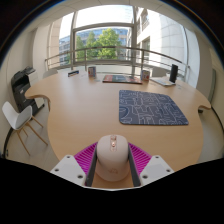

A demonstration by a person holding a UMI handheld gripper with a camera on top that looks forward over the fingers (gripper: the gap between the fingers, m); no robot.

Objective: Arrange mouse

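Mouse [112,157] gripped between the gripper [112,168] fingers, above a wooden table [80,110].

The mouse is seen as pale beige-pink, rounded and domed, with a thin seam and a small scroll wheel down the middle of its top. It is held just ahead of the camera, pinched at both flanks by the magenta pads [86,156], which are pressed against its sides; the fingers are spread only as wide as the mouse body. Whether the mouse underside touches the table cannot be told. Beyond the fingers a dark patterned mouse mat [152,107] is laid flat on the table, well apart from the mouse. A white chair [18,118] is placed beside the table edge.
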